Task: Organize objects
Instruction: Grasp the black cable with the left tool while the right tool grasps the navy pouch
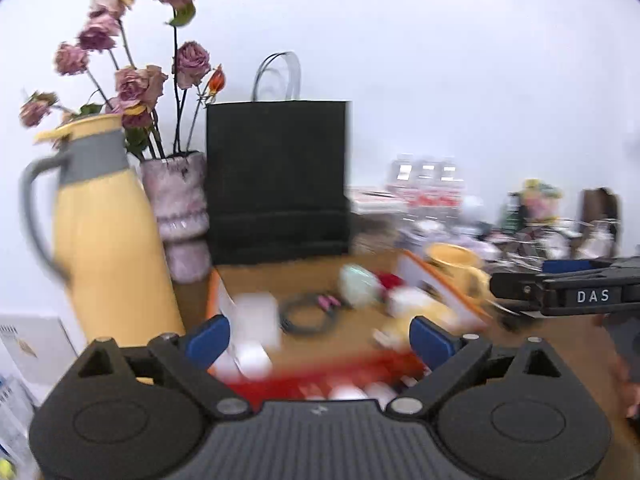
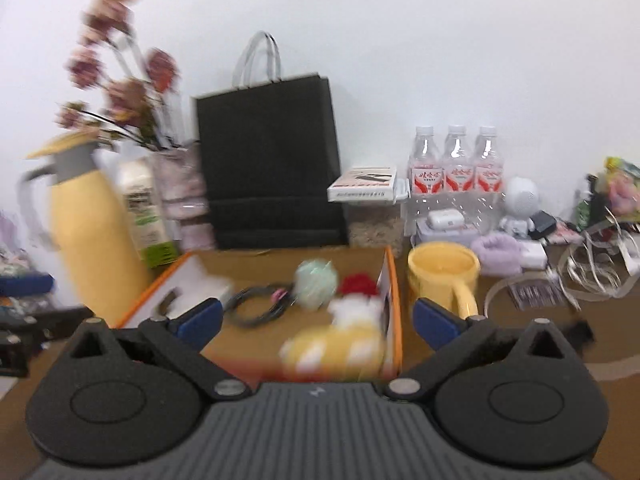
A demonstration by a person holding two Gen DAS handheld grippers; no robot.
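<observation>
We are sitting between placements: the orange-edged box (image 2: pixel 394 280) on the table already holds a yellow-and-white plush (image 2: pixel 340 344), a pale green ball (image 2: pixel 316 278), a red item (image 2: pixel 358 283) and a coiled black cable (image 2: pixel 256 304). The yellow mug (image 2: pixel 442 272) is standing just outside its right wall, likely next. Left gripper (image 1: pixel 320 338) and right gripper (image 2: pixel 316 320) are both gaping wide, holding nothing, needing 1 fresh target.

Bright, even indoor light; both views motion-blurred.
Soft shadows only, no glare on the white wall (image 2: pixel 400 40). Fisheye bends edges, dark corners. Left view smears the box contents; right view smears the flowers (image 2: pixel 116 68), while the water bottles (image 2: pixel 456 160) stay fairly sharp.
</observation>
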